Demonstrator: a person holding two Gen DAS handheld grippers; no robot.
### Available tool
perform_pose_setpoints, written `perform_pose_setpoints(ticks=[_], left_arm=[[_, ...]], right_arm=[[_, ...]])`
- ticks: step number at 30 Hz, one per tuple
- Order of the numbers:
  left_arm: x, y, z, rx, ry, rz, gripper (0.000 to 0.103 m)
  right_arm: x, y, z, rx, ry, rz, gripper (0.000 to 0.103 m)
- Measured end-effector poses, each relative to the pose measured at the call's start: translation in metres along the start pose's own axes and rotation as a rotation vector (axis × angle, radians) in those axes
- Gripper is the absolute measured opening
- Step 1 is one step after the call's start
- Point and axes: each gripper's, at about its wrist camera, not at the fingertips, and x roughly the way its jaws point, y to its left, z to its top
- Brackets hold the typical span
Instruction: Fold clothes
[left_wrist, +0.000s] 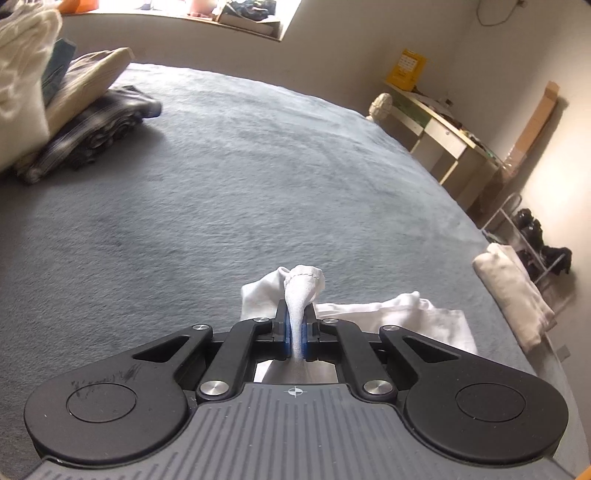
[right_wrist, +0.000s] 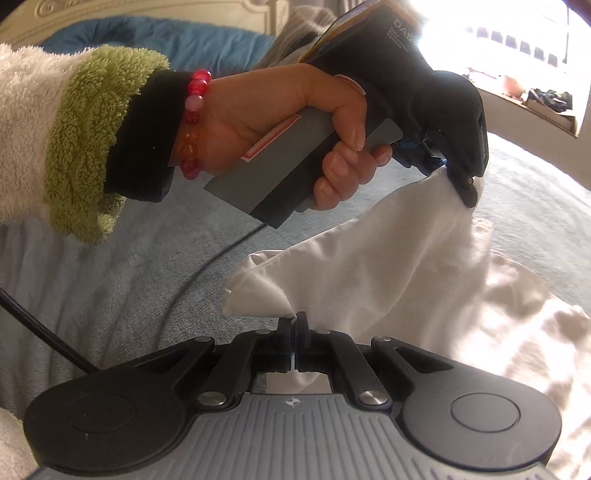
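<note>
Left wrist view: the left gripper (left_wrist: 295, 325) has its fingers clamped on a bunched edge of the white garment (left_wrist: 399, 314), which trails onto the grey bed (left_wrist: 221, 166). A stack of folded clothes (left_wrist: 74, 122) sits far left.

Right wrist view: the right gripper (right_wrist: 294, 325) pinches another corner of the garment, lifted off the bed, while a hand (right_wrist: 277, 129) holds the left gripper.

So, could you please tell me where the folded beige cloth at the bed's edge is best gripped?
Probably at the near short end of the folded beige cloth, coming from above: the rolled fold there looks thick, so the layers should lift together. Both grippers are busy with the white garment.
</note>
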Motion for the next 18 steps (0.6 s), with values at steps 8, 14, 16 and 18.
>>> perform_pose_setpoints(ticks=[8,14,16,18], left_arm=[[0.015,-0.056,0.008,0.07,0.027,-0.016,0.003],[0.033,-0.102,0.013,0.118,0.065,-0.021,0.003],[0.039,-0.117,0.014,0.143,0.078,-0.026,0.003],[0.048,-0.132,0.014,0.171,0.091,-0.028,0.003]], right_arm=[[-0.037,-0.027,-0.017,0.098,-0.066,-0.042,0.0],[-0.061,-0.054,-0.032,0.209,-0.11,-0.098,0.0],[-0.066,-0.062,-0.036,0.255,-0.119,-0.118,0.0],[-0.074,-0.074,-0.04,0.297,-0.128,-0.141,0.0]])
